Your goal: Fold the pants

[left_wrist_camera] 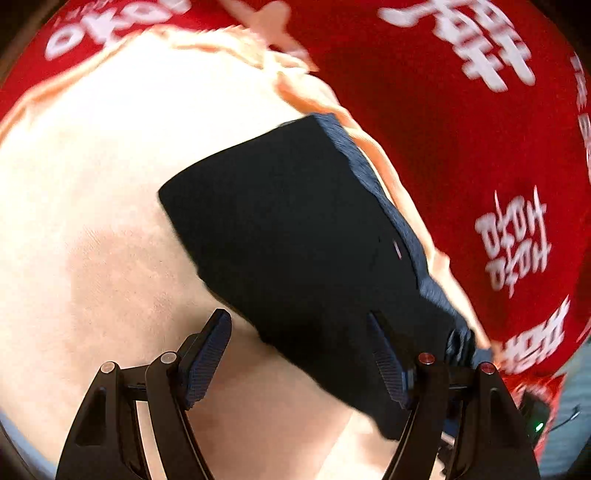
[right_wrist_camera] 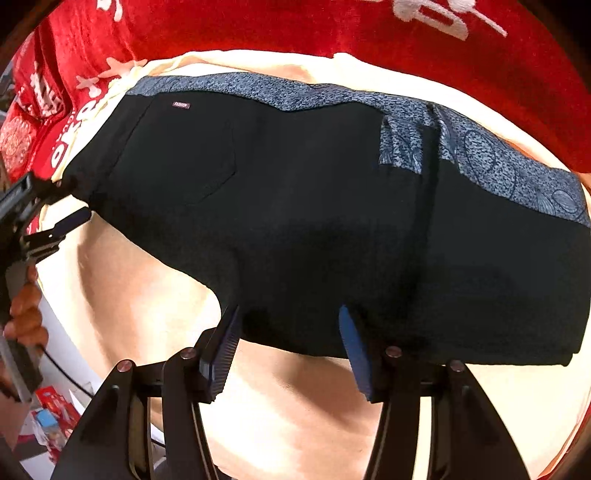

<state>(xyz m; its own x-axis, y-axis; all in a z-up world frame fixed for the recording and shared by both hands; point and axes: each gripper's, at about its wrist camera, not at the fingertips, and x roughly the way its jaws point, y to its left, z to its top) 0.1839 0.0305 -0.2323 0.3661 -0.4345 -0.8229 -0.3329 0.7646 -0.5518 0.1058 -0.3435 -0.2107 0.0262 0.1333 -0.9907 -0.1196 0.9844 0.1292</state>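
Honestly, the risk I see now is on my right side. My right gripper (right_wrist_camera: 288, 350) points down at the near edge of the pants (right_wrist_camera: 295, 206), its jaws half open, one pad at the hem and one over the black cloth; nothing is pinched yet, I judge. If I close here I may catch only the top layer, or also the cream cloth (right_wrist_camera: 122, 295) underneath, and the fold would drag the cover with it. My left gripper (left_wrist_camera: 299, 358) stands wide, empty, with one finger over the cream cloth and the other over the black corner; it comes in tilted and the picture is blurred, so a hasty grab could miss the corner.

The pants lie flat on the cream cloth, which lies on a red blanket (right_wrist_camera: 258, 26) with white letters.

The right wrist view shows the pants almost whole: the blue patterned band (right_wrist_camera: 332, 94) along the edge at twelve o'clock, a small label (right_wrist_camera: 181, 105) at ten o'clock, and my left hand (right_wrist_camera: 26, 314) holding its tool at nine o'clock. The left wrist view shows only one end of the pants, running from centre to four o'clock, but it shows more of the red blanket at two o'clock.
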